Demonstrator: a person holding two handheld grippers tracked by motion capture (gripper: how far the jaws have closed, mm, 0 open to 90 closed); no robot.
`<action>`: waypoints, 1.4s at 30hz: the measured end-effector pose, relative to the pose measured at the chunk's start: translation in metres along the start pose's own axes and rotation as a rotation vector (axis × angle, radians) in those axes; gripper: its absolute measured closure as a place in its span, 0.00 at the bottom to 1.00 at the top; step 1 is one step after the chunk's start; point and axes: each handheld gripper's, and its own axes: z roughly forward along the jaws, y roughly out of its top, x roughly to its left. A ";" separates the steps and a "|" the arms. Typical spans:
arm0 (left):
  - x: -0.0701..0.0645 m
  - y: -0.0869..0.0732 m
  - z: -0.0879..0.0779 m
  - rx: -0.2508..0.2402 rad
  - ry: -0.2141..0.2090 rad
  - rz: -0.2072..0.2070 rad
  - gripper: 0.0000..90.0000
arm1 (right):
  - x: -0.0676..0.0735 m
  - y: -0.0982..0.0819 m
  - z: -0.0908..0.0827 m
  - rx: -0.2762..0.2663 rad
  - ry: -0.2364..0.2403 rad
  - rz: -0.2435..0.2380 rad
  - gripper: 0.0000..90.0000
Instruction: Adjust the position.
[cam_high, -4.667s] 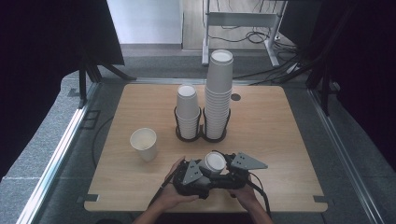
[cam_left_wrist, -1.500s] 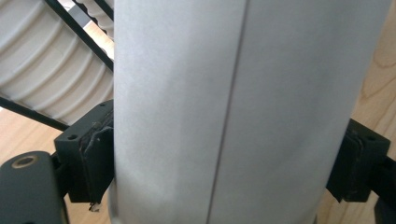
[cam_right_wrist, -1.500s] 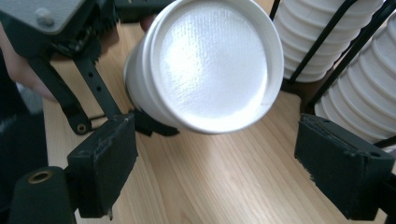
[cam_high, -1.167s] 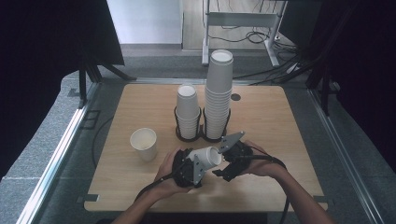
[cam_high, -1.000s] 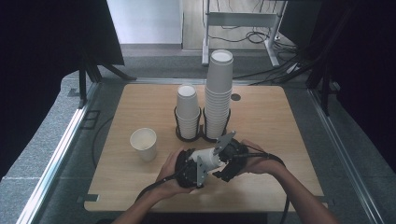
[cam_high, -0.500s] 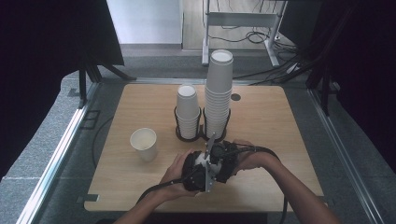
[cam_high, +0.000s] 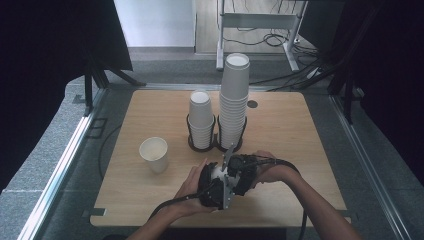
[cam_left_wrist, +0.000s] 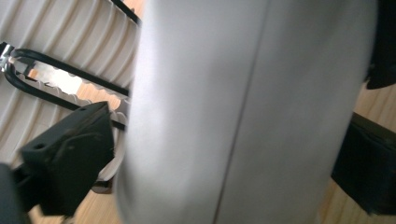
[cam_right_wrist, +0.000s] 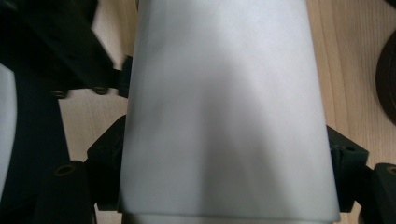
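Note:
A white paper cup (cam_high: 218, 173) is held just above the front middle of the wooden table (cam_high: 310, 150), between both grippers. My right gripper (cam_high: 232, 170) comes in from the right; in the right gripper view its jaws have just been closing and now press on both sides of the cup (cam_right_wrist: 224, 107). My left gripper (cam_high: 215, 182) reaches it from the left. Its jaws have just been opening. The cup (cam_left_wrist: 243, 116) still stands between them, with a thin gap at the left fingertip (cam_left_wrist: 74, 154).
Just behind the hands, two stacks of paper cups stand in black wire holders, a short stack (cam_high: 201, 117) and a tall stack (cam_high: 234, 95). Their ribbed rims (cam_left_wrist: 56, 28) sit close past the left jaws. A single upright cup (cam_high: 154, 152) stands at the left.
The right gripper swung in from the right and turned onto the cup that the left gripper held. Both hands have drawn together and the cup is now covered by both grippers.

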 end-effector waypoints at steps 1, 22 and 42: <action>0.000 0.000 -0.001 -0.006 0.000 -0.001 0.00 | -0.001 -0.002 0.001 -0.005 -0.004 0.006 0.25; 0.020 -0.015 -0.015 -0.047 -0.044 -0.245 0.02 | -0.009 -0.029 0.013 -0.263 -0.059 0.211 0.25; 0.035 -0.028 -0.026 -0.093 -0.101 -0.483 0.04 | 0.001 -0.043 0.021 -0.562 -0.114 0.371 0.24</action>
